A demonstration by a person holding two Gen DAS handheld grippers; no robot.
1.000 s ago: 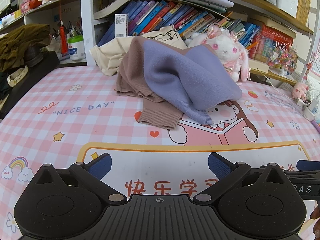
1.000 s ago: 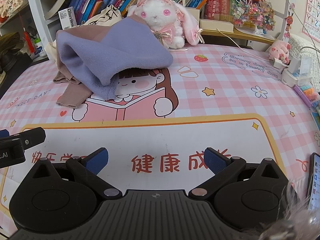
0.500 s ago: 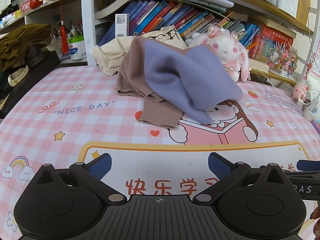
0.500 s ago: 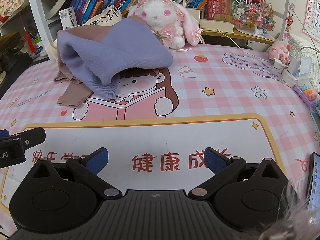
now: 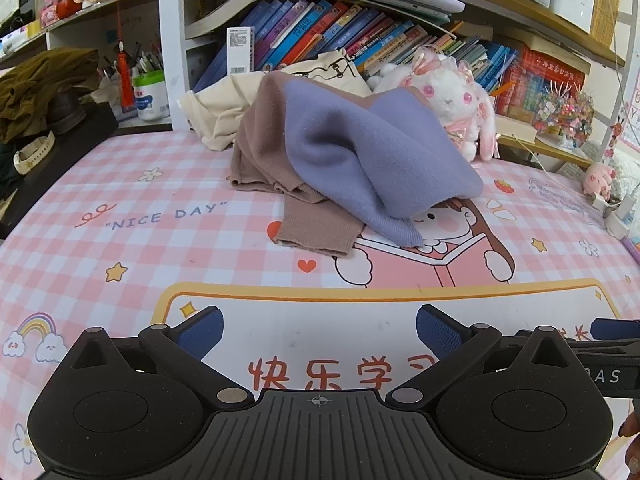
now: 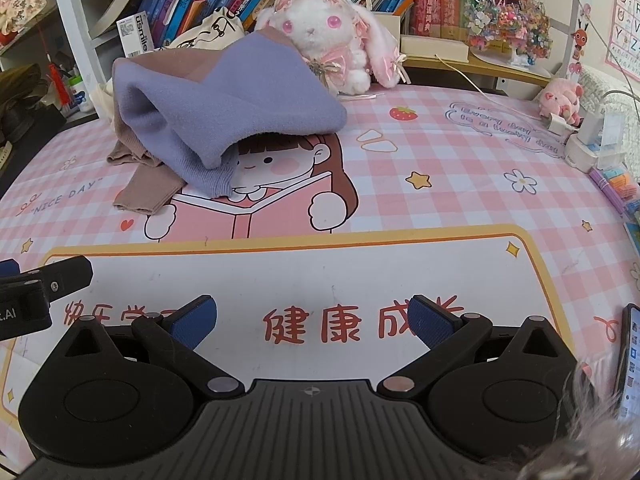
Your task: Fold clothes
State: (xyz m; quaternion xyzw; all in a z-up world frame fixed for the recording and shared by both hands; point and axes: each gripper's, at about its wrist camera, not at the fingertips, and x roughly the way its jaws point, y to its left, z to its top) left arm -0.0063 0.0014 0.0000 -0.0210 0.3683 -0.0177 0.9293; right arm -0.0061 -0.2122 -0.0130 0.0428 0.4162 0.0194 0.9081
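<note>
- A brown-and-lilac knit sweater [image 5: 352, 160] is lying in a loose heap toward the far edge of the table [image 5: 120, 248], just in front of the bookshelf [image 5: 360, 36].
- The sweater is sitting bunched, not flat: its lilac part [image 6: 224, 108] is draping over the brown part, and one brown ribbed cuff [image 5: 316, 232] is trailing toward the near edge.
- No squared edges or stacked layers are showing, so by my judgement the sweater is not lying folded now; spreading, smoothing and folding all seem to be outstanding.
- A cream cloth [image 5: 224, 112] is lying behind the sweater at the far edge, touching it or nearly so; whether it belongs to the task I cannot tell.
- The left gripper [image 5: 318, 326] is hovering over the near edge of the table with its blue fingers spread wide and nothing between them.
- The right gripper [image 6: 314, 316] is hanging beside it over the near edge, likewise spread wide and holding nothing.
- Both grippers are sitting well apart from the sweater, with printed mat showing between.
- A white plush rabbit [image 6: 332, 36] is sitting just beside the heap at the far edge, close enough to be knocked when the sweater gets pulled.
- A phone [image 6: 630, 360] is lying at the right edge, near the right gripper.
</note>
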